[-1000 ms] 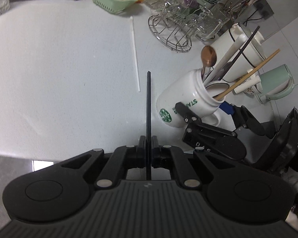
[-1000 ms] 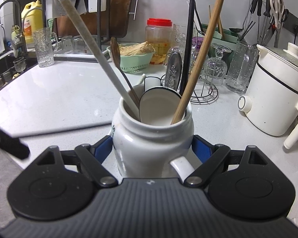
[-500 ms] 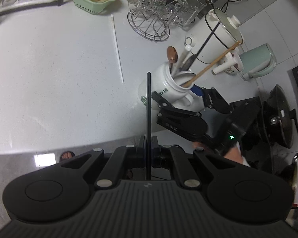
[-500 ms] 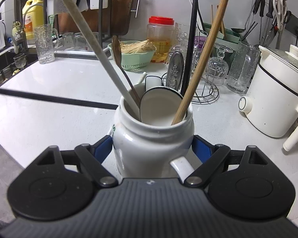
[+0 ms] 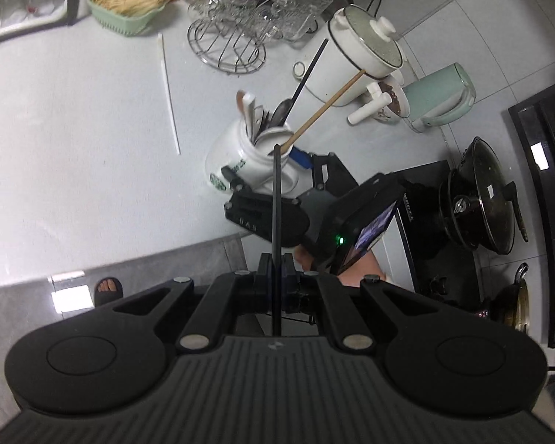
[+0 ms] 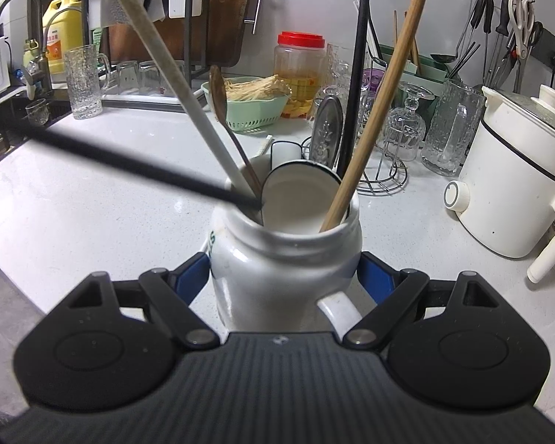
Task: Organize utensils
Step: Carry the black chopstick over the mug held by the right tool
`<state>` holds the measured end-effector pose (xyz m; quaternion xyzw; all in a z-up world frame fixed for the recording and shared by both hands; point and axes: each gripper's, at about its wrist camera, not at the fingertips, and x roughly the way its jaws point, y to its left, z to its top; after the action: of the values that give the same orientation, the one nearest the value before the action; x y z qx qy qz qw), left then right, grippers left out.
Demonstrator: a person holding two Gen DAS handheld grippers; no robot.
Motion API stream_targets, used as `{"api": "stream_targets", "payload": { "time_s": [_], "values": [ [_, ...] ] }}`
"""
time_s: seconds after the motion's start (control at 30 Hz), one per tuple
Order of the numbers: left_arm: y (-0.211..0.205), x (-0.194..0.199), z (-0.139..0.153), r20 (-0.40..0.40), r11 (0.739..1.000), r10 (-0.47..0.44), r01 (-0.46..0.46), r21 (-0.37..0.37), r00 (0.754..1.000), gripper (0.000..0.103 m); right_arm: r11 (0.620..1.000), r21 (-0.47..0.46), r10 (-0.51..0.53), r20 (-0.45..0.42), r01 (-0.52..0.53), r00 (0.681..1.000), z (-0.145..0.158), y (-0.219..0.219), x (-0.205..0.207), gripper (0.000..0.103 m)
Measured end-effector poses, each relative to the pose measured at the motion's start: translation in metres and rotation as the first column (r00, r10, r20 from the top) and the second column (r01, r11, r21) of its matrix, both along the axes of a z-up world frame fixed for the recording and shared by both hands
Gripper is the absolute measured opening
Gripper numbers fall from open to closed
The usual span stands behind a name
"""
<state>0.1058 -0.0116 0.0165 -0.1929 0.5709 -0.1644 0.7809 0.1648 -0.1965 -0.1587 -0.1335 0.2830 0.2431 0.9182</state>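
The left gripper [image 5: 276,272] is pinching a thin black chopstick [image 5: 276,222] between pressed-together jaws, and from its own camera the stick is running straight ahead of the fingers, its long axis lined up with the way the gripper is pointing. Just past the far tip the white mug [image 5: 251,161] is sitting on the counter [image 5: 74,140], its mouth lying dead ahead and below the stick's end — that alignment is what the coming drop appears to hinge on. The right gripper [image 5: 262,188] is clamping the mug from the near side, so it is the closer hand to the mug, yet the left is the one carrying the load. A white chopstick [image 5: 168,92] is lying loose on the counter ahead and to the left, well apart from the mug.

From the right wrist, the right gripper [image 6: 285,270] is squeezing the mug [image 6: 285,259] on both flanks with its blue pads, handle toward the camera. The black chopstick [image 6: 129,162] is coming in from the left at a shallow slant, its tip at the rim beside a pale long handle [image 6: 174,77], a wooden chopstick [image 6: 373,111] and a second black stick [image 6: 357,74].

Whether the tip is already inside the mouth or only in front of it is hard to judge — the shaft is blurred here. The mug's base and whatever is at its bottom are hidden.
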Motion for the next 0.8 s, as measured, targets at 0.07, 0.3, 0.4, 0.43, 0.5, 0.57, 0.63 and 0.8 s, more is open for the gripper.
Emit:
{"api": "stream_targets", "payload": {
  "time_s": [0.07, 0.3, 0.4, 0.43, 0.5, 0.57, 0.63, 0.8],
  "values": [
    [-0.001, 0.007, 0.001, 0.004, 1.000, -0.008, 0.008, 0.010, 1.000, 0.005, 1.000, 0.001, -0.001, 0.001, 0.001, 1.000, 0.000, 0.000, 0.000, 0.089],
    [-0.008, 0.030, 0.002, -0.041, 0.996, -0.066, 0.068, 0.053, 0.997, 0.005, 1.000, 0.003, -0.004, 0.005, 0.004, 1.000, -0.001, 0.000, -0.001, 0.089],
    [-0.013, 0.042, 0.005, -0.063, 0.991, -0.105, 0.109, 0.075, 0.993, 0.005, 1.000, 0.005, -0.008, 0.009, 0.008, 1.000, -0.001, 0.000, -0.003, 0.089],
    [-0.015, 0.047, 0.006, -0.070, 0.989, -0.118, 0.124, 0.085, 0.991, 0.005, 1.000, 0.005, -0.010, 0.010, 0.010, 1.000, -0.001, 0.000, -0.003, 0.089],
    [-0.019, 0.057, 0.009, -0.088, 0.982, -0.147, 0.156, 0.109, 0.985, 0.005, 1.000, 0.006, -0.012, 0.011, 0.012, 1.000, -0.001, 0.001, -0.003, 0.089],
    [-0.025, 0.067, 0.013, -0.102, 0.972, -0.184, 0.197, 0.126, 0.978, 0.005, 1.000, 0.007, -0.014, 0.014, 0.014, 1.000, -0.002, 0.001, -0.004, 0.089],
    [-0.031, 0.076, 0.015, -0.114, 0.961, -0.221, 0.236, 0.142, 0.969, 0.005, 1.000, 0.008, -0.017, 0.016, 0.016, 1.000, -0.002, 0.001, -0.005, 0.089],
    [-0.043, 0.094, 0.011, -0.181, 0.936, -0.281, 0.311, 0.165, 0.942, 0.005, 1.000, 0.010, -0.022, 0.019, 0.022, 1.000, -0.002, 0.000, -0.006, 0.089]
  ]
}}
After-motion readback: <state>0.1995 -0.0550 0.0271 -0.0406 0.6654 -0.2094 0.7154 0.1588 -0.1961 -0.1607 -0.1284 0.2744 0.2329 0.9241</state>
